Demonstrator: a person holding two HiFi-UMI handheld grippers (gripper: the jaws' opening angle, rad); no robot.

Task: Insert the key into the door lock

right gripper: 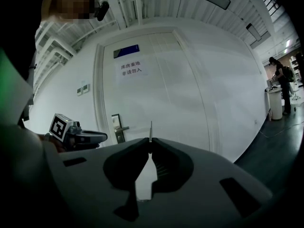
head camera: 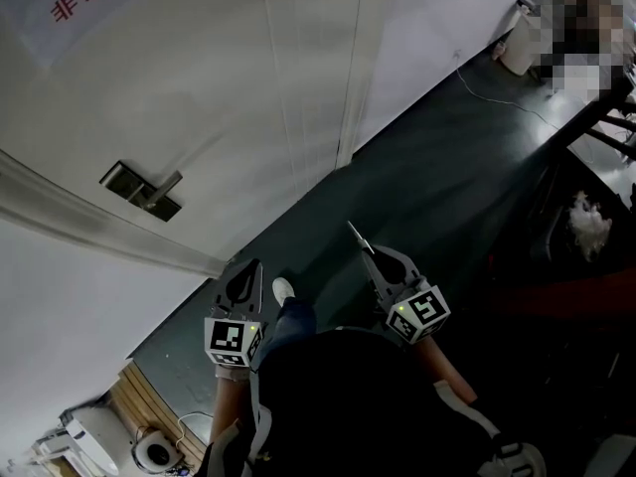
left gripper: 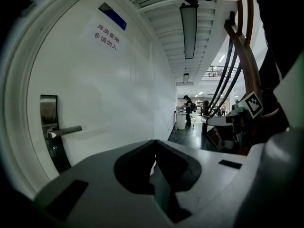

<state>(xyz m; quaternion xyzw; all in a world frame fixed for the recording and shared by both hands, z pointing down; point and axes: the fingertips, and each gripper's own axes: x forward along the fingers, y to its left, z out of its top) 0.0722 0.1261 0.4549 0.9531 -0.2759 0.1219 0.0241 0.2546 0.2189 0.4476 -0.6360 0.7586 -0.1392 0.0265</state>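
Key (right gripper: pixel 150 128), likely light, stiff and slick, best pinched flat near its head, as now in the closed right gripper (right gripper: pixel 150 142), blade toward twelve o'clock, door lock (right gripper: pixel 117 128) well apart at nine o'clock; left gripper (left gripper: pixel 155 144) closed, empty.

Jaws of left hand-held gripper (head camera: pixel 258 264) together, empty; right hand-held gripper (head camera: pixel 371 252) clamped on key (head camera: pixel 356 235).

Your key (right gripper: pixel 150 128) looks like thin bare metal; your right gripper (right gripper: pixel 149 145) and left gripper (left gripper: pixel 155 145) are matt grey plastic. The door (left gripper: pixel 109 103) is smooth matt white, its lock plate (left gripper: pixel 47 109) brushed metal, the floor (head camera: pixel 427 187) dark, slightly glossy
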